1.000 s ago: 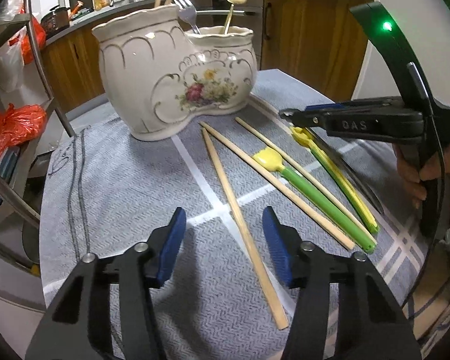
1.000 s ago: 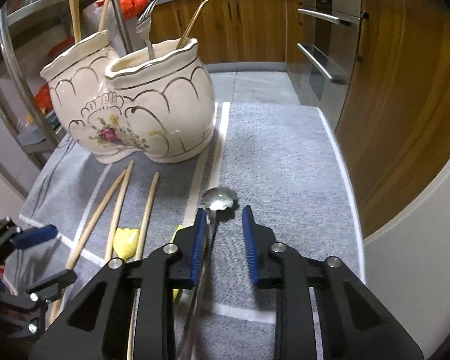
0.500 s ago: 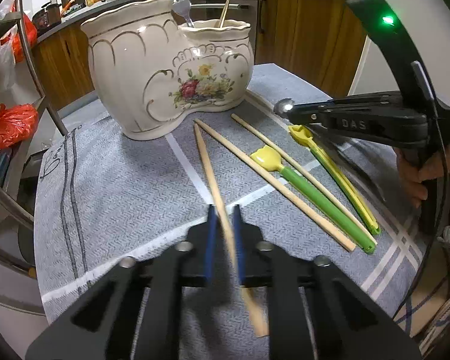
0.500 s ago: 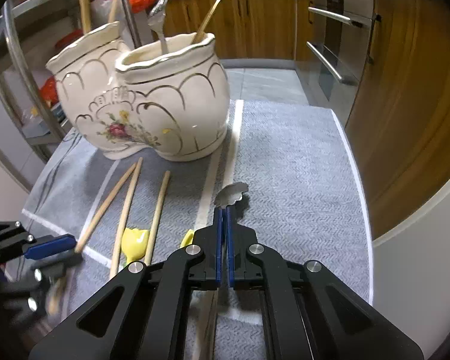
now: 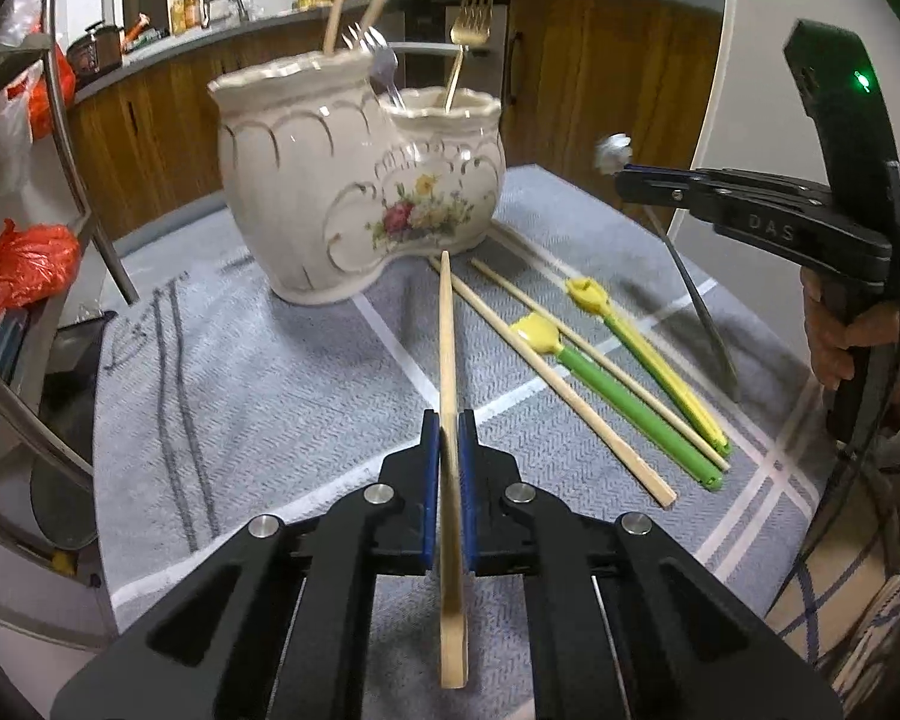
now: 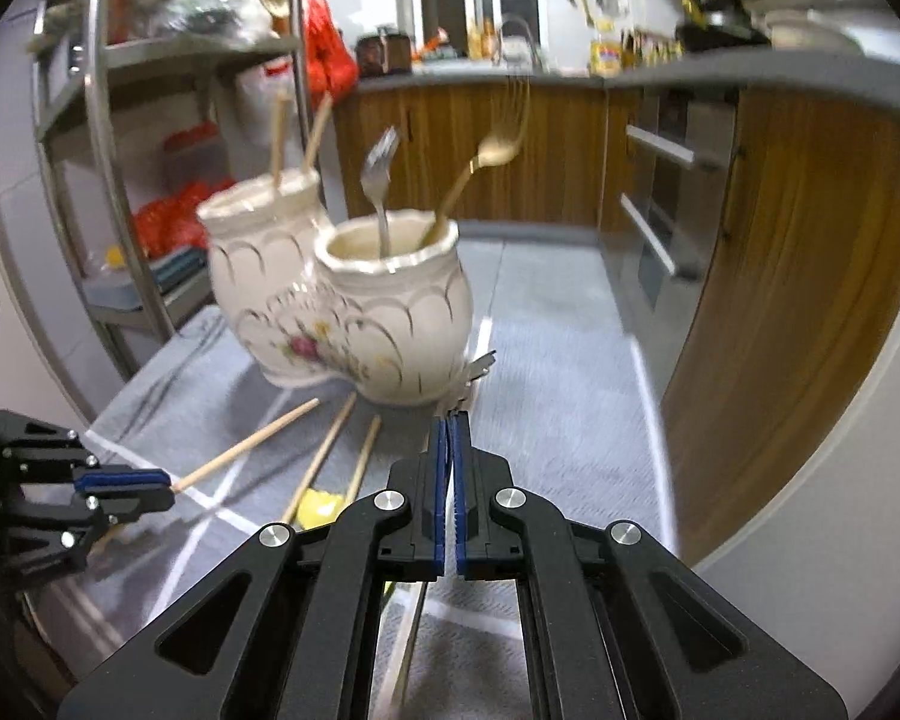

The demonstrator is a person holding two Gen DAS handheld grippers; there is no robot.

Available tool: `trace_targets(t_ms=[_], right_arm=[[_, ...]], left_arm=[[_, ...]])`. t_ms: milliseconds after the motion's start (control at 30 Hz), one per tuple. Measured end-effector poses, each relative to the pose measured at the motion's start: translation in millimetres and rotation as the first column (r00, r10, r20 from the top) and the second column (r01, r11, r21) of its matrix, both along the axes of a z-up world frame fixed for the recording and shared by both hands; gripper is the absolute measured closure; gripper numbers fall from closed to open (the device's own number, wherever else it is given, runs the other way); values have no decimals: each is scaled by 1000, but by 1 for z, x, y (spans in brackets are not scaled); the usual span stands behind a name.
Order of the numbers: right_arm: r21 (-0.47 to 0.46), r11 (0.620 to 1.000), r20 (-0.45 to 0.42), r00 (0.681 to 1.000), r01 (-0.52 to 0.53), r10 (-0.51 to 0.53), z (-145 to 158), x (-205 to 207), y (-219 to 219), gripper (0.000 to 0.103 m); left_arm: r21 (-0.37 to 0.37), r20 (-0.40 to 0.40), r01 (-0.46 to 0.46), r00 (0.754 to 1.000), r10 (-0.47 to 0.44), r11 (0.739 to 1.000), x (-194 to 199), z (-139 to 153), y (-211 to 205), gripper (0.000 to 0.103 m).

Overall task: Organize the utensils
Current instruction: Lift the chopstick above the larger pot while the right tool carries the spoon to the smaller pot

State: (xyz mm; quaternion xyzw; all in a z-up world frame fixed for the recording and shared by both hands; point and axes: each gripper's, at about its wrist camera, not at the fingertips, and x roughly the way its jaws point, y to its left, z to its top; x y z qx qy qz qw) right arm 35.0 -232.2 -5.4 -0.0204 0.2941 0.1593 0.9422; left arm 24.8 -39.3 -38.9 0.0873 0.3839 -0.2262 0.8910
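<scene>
A cream two-pot ceramic holder (image 5: 360,186) with a flower print stands on the grey cloth; it also shows in the right wrist view (image 6: 354,318). Its small pot holds a silver fork (image 6: 379,180) and a gold fork (image 6: 480,168); the tall pot holds wooden sticks. My left gripper (image 5: 448,438) is shut on a wooden chopstick (image 5: 447,336) and holds it lifted, tip toward the holder. My right gripper (image 6: 448,420) is shut on a silver spoon (image 5: 612,150), raised above the cloth. Two chopsticks (image 5: 546,372), a green utensil (image 5: 624,408) and a yellow utensil (image 5: 648,354) lie on the cloth.
The grey cloth (image 5: 258,372) covers a small table. Wooden cabinets (image 6: 810,276) and an oven stand at the right and behind. A metal rack (image 5: 66,138) with red bags stands at the left.
My left gripper shut on one chopstick and lifted it. My right gripper shut on the spoon and raised it off the cloth, toward the holder.
</scene>
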Motion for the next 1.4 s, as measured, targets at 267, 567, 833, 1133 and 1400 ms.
trace_targets(t_ms=[267, 567, 833, 1133, 1400], right_arm=[[-55, 998, 147, 989, -10, 18, 19, -26, 1, 101], [-65, 998, 306, 951, -11, 31, 49, -45, 11, 101], [-8, 1000, 371, 928, -1, 3, 82, -15, 17, 101], [164, 986, 361, 930, 2, -62, 112, 47, 12, 101], [224, 974, 378, 920, 17, -103, 118, 90, 29, 101]], left_arm=[[-93, 101, -3, 995, 13, 996, -14, 19, 18, 97], [-195, 256, -12, 965, 63, 981, -19, 51, 35, 97], [-290, 426, -39, 890, 165, 956, 9, 101, 41, 97], [-451, 431, -39, 865, 256, 892, 81, 137, 50, 97], [-529, 339, -85, 891, 303, 844, 142, 123, 38, 97]])
